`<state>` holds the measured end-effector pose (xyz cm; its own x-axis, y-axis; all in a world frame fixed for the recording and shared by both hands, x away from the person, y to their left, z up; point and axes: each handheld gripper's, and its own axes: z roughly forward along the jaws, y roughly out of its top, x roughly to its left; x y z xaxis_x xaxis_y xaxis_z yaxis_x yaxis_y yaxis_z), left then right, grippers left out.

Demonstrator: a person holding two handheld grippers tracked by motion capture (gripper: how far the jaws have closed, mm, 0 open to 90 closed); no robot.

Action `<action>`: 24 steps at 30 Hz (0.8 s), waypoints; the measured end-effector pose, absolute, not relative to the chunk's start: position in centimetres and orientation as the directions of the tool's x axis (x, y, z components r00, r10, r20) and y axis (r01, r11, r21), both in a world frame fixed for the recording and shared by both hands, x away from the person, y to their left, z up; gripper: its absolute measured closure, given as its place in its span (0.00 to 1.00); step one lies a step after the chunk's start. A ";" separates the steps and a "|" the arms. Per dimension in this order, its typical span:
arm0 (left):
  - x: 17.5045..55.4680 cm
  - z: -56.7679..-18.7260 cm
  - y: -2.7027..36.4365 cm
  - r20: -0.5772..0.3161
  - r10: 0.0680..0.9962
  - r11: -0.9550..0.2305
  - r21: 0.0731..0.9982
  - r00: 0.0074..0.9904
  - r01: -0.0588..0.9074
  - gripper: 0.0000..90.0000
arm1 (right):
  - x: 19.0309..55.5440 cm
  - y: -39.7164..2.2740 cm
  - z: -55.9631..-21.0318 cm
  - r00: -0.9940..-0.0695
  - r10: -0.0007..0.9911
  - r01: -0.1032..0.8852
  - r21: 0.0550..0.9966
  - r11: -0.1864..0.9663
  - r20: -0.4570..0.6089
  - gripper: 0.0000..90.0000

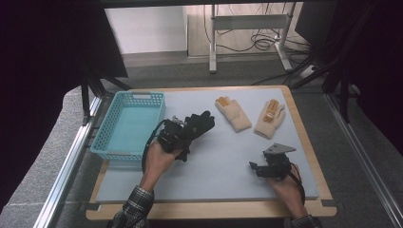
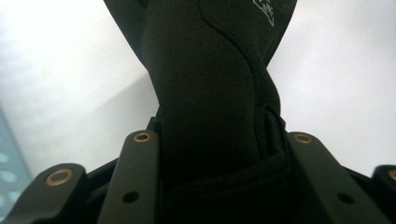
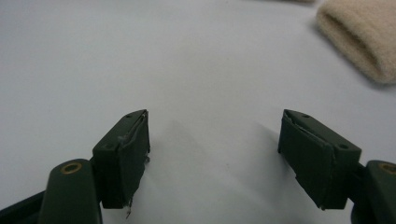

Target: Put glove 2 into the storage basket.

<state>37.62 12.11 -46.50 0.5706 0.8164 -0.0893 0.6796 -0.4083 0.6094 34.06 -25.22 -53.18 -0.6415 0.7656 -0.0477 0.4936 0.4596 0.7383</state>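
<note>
One grey mat [image 1: 214,161] covers the table, with a blue basket [image 1: 128,124] at its left edge. Two beige gloves [image 1: 250,116] lie apart at the back. Beside the basket, the left gripper [image 1: 183,135] clamps a black glove [image 2: 210,93]. Right gripper [image 3: 215,154] rests near the front, jaws spread, empty.

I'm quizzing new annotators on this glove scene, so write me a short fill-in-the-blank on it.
1. The left gripper is shut on a ____ glove.
2. The two beige gloves lie on the ____.
3. The turquoise basket holds ____.
4. The right gripper has its jaws ____.

Missing words: black; table; nothing; open
</note>
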 end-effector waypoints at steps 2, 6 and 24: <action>37.9 -46.0 12.4 -0.092 0.821 -0.399 0.614 0.564 0.681 0.69 | 34.1 -25.2 -53.2 -0.642 0.765 0.493 0.739 0.460 -0.048 0.27; 38.4 -44.9 12.9 -0.078 0.829 -0.395 0.618 0.553 0.680 0.69 | 34.1 -25.2 -53.2 -0.642 0.765 0.492 0.739 0.460 -0.049 0.27; 40.6 -40.7 17.3 -0.028 0.895 -0.336 0.615 0.446 0.713 0.69 | 34.1 -25.2 -53.2 -0.642 0.765 0.492 0.740 0.459 -0.047 0.27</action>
